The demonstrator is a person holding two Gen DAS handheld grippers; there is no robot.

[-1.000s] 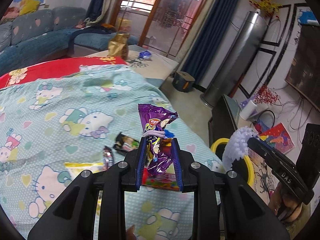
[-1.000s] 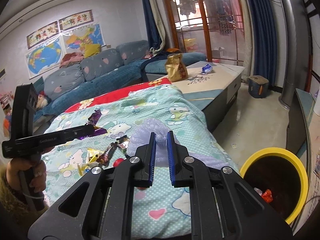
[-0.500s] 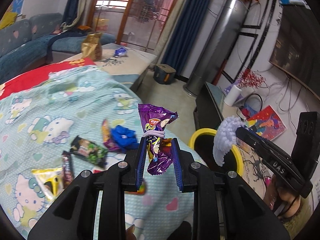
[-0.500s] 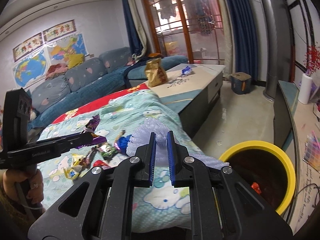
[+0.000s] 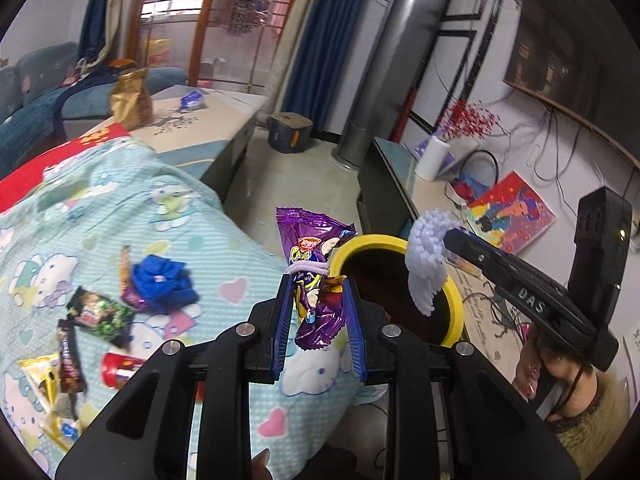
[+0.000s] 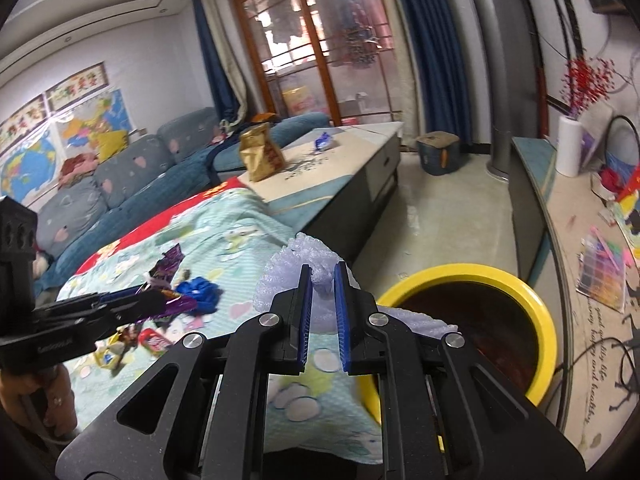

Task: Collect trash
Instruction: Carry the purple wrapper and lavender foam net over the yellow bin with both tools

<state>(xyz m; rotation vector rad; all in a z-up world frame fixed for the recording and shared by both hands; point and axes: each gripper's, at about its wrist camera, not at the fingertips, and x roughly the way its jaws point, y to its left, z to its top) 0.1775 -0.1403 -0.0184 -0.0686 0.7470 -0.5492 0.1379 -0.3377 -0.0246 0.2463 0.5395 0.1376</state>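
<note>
I've left gripper [image 5: 318, 312] clamped on purple wrapper [image 5: 310, 280], right gripper [image 6: 322, 300] on foam sheet [image 6: 304, 264]; center both over yellow bin [image 6: 516, 284] lower right before releasing.

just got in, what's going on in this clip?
A person is clearing trash off a cartoon-print blanket with a gripper in each hand. The left gripper is shut on a purple snack wrapper; the right gripper is shut on a piece of white foam wrap. Both are near the yellow-rimmed bin beside the blanket, nothing dropped yet. More wrappers and a blue crumpled piece lie on the blanket.
</note>
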